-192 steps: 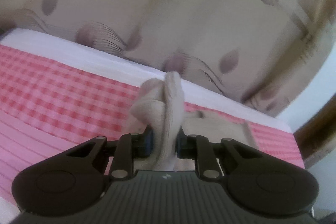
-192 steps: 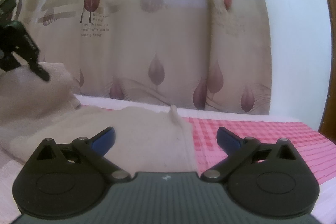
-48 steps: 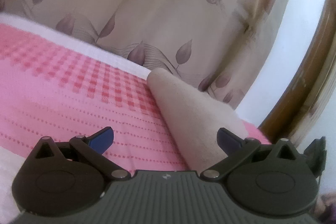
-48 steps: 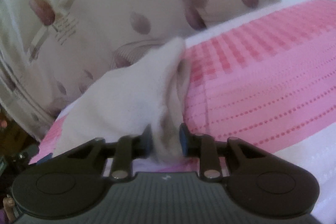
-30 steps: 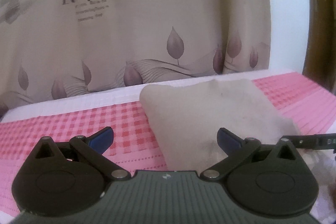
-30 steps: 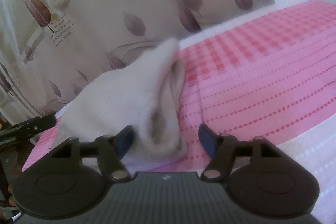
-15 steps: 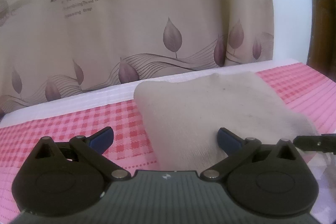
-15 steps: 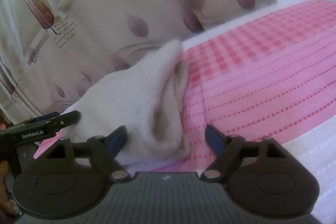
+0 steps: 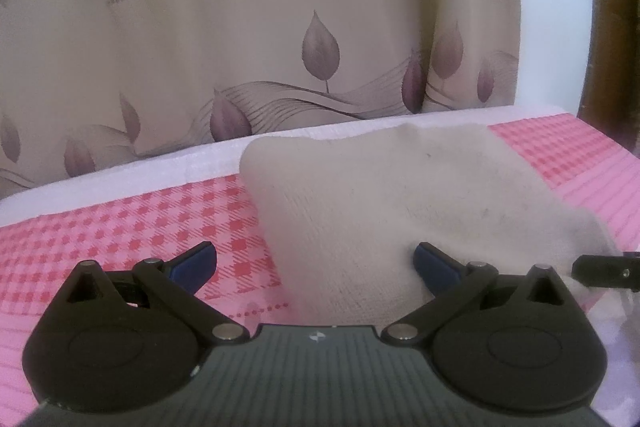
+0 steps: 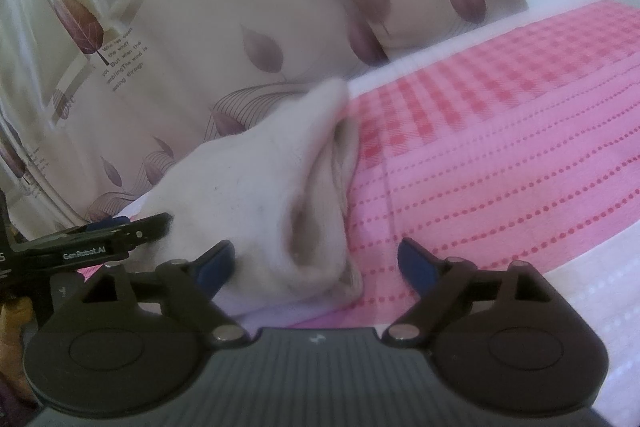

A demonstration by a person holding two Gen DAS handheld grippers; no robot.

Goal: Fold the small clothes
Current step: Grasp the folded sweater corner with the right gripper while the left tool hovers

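Note:
A small beige knitted garment lies folded on the pink checked cloth. My left gripper is open and empty, its jaws spread at the garment's near left edge. The garment also shows in the right wrist view, its open folded end facing the camera. My right gripper is open and empty, its jaws spread around that near end. The left gripper's finger shows at the left of the right wrist view, and the right gripper's finger at the right of the left wrist view.
A beige curtain with leaf prints hangs close behind the surface. A white strip runs along the cloth's far edge. A white wall and brown wooden frame stand at the right. More pink cloth stretches right of the garment.
The right gripper opened and let go of the garment's end, then widened its jaws. The left gripper swung round to face the garment and moved closer. The garment now lies flat.

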